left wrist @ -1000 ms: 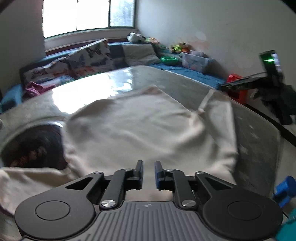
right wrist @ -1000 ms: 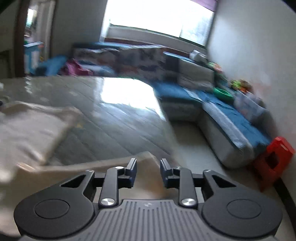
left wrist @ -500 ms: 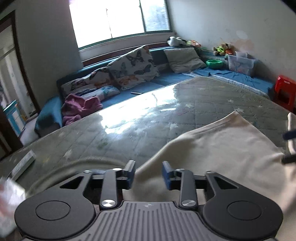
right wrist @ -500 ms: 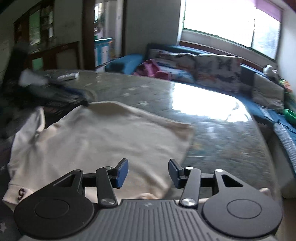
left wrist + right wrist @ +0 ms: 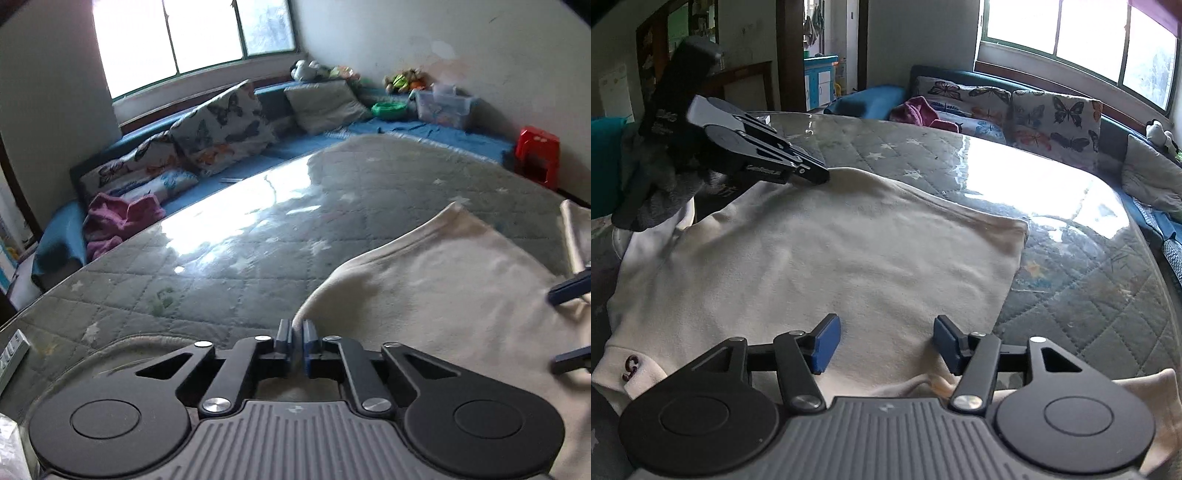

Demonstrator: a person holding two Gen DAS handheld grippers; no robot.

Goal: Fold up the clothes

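Right wrist view looks across a quilted grey counter (image 5: 1071, 280) with a glossy clear cover and star pattern, a blue sofa with butterfly cushions (image 5: 1052, 110) behind it under the window. Most of the near counter is taken by the cream sweatshirt (image 5: 827, 251), spread flat with its long axis running from lower left to the far right corner.

The left gripper (image 5: 822, 176) has its jaws pressed together on the garment's far edge; in the left wrist view the cloth edge sits pinched between them (image 5: 297, 334). The right gripper (image 5: 882, 343) hovers over the near edge, jaws spread and opening, fabric below them but not gripped. So the near hem lies just under and ahead of the right gripper, which is the nearer one to take it.

A small dark red letter, seemingly "G" (image 5: 631, 367), is stitched at the lower-left cuff. Print on the left gripper's side is too blurred to read.
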